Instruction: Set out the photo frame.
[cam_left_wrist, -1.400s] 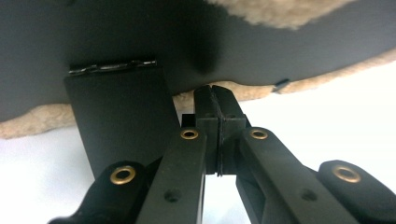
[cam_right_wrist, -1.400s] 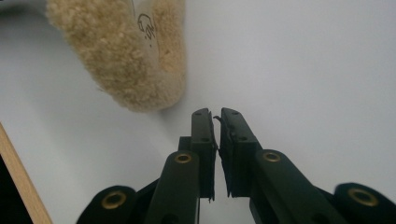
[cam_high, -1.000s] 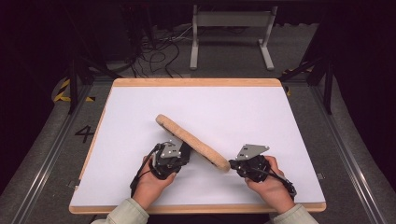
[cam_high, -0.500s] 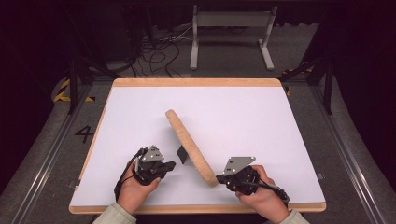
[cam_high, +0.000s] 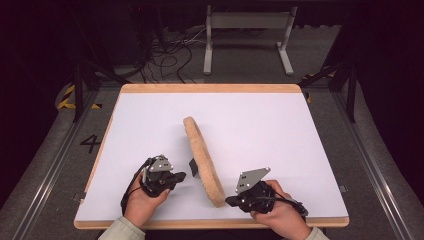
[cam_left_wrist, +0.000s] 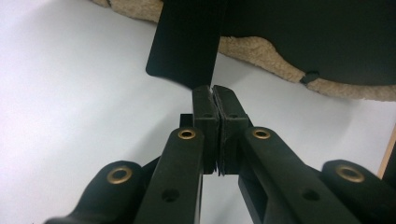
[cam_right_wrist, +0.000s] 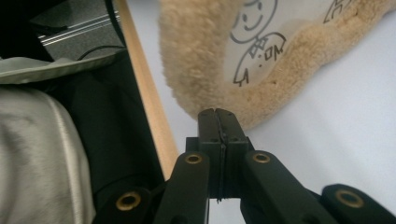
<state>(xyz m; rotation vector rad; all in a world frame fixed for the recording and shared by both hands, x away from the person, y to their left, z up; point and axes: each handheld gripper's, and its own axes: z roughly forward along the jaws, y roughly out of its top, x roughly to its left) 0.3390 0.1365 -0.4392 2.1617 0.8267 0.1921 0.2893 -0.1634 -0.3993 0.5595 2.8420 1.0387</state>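
The left gripper (cam_high: 179, 176) was clenched on nothing, a black tab (cam_left_wrist: 187, 42) just beyond its tips. The right gripper (cam_high: 231, 201) was clenched too, its tips against the fleece cushion (cam_high: 202, 159) between them.

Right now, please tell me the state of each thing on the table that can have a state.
Fleece pad: stands tilted on its edge on the table, black underside toward the left gripper.
Black flap: sticks out from the pad, just beyond the left gripper's tips.
Left gripper: shut, empty.
Right gripper: shut, tips at the pad's near end.
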